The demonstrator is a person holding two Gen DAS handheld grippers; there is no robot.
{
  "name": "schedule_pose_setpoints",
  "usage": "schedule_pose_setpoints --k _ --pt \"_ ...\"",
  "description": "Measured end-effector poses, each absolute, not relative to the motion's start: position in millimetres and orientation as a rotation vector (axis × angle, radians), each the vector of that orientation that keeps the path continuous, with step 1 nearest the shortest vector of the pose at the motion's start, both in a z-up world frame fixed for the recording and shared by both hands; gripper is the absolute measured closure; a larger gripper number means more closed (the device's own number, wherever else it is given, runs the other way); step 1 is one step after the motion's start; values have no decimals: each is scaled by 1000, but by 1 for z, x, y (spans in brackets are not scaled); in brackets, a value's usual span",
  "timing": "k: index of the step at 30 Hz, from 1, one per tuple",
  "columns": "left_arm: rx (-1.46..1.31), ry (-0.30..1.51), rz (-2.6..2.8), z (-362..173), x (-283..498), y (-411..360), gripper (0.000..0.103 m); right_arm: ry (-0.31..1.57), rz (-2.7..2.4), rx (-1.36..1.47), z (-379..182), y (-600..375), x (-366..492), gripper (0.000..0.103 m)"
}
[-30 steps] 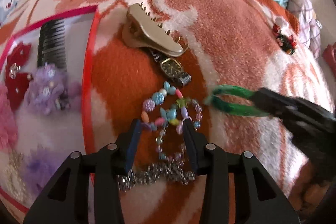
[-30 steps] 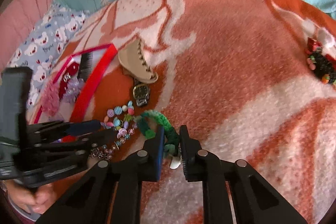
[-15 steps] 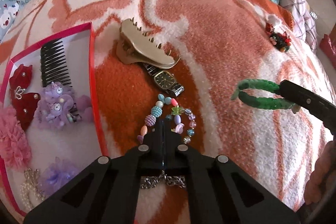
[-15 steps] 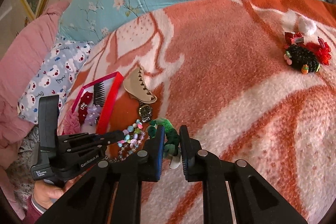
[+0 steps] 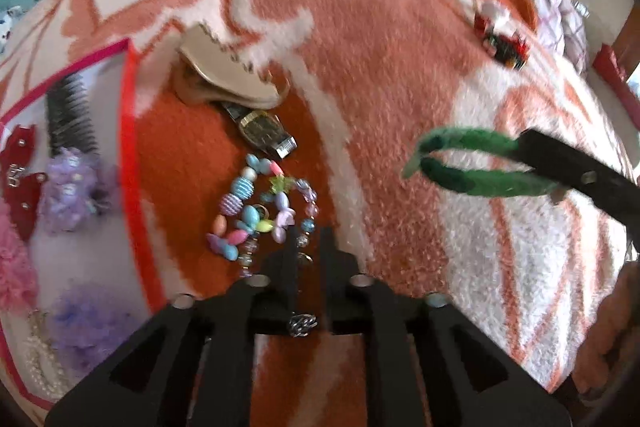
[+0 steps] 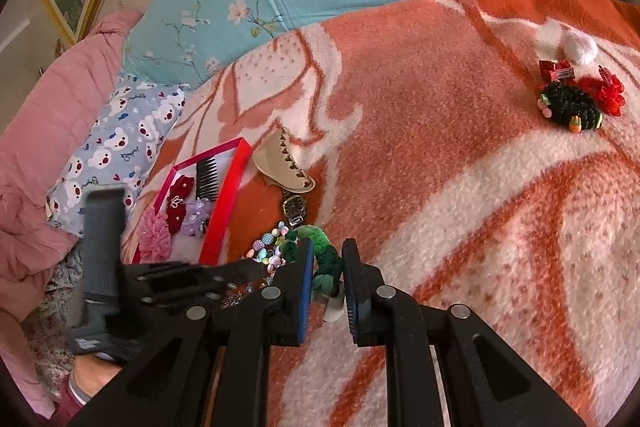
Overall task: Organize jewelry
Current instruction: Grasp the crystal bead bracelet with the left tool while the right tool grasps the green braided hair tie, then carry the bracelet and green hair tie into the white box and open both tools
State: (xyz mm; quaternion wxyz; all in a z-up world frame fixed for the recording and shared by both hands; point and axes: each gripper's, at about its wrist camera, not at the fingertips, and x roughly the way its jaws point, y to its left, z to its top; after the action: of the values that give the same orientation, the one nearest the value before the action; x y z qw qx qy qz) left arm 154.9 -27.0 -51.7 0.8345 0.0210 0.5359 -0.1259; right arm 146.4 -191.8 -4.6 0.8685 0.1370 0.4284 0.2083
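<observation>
Two views, left wrist first. Left claw (image 5: 310, 247) points steeply down at the orange-and-white blanket (image 5: 400, 75) on the bed. Its jaws stand a little apart and are opening; a silver chain link (image 5: 303, 323) shows low in the gap, but whether the pads pinch it I cannot tell. Just ahead of the tips lies the pastel bead bracelet (image 5: 256, 211); beyond that a wristwatch (image 5: 264, 133), partly under a beige hair claw clip (image 5: 224, 75). Red-rimmed tray (image 5: 128, 163) sits at the blanket's left edge, holding a black comb (image 5: 70, 115) and purple flower clips (image 5: 72, 187). Green scrunchie (image 5: 472, 163) hangs in the air at right, gripped by the other tool.

Right wrist view. Right claw (image 6: 326, 275) is clenched on the green scrunchie (image 6: 326, 259), lifted clear of the blanket. Left tool body sits low left, near the tray (image 6: 228, 203). More hair pieces (image 6: 570, 105), dark and red, lie toward the blanket's far right edge.

Risks, as I judge them: with the left jaws parting, the chain could slip and snag in the fleece or tangle with the beads. The scrunchie is soft and held by one end; a quick swing toward the tray may shake it loose.
</observation>
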Motion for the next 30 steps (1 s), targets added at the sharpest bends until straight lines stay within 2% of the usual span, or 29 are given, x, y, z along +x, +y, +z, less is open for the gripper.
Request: schedule_pose_setpoints --k 1,4,5,6,20,30 --pt "54 1144 -265 -56 157 -30 80 897 434 289 -5 -193 146 89" --pt "84 1153 -250 -65 162 -37 81 897 429 301 -5 -197 147 89" --pt "79 1152 -249 -65 163 -37 84 897 427 303 -5 -198 147 89" --pt "71 1148 -254 -64 164 -36 97 896 426 306 -4 -199 147 89" --pt "-129 957 -265 19 122 15 97 861 445 303 14 -187 133 89" --pt "-211 867 -220 49 91 58 97 848 485 265 27 -156 121 89"
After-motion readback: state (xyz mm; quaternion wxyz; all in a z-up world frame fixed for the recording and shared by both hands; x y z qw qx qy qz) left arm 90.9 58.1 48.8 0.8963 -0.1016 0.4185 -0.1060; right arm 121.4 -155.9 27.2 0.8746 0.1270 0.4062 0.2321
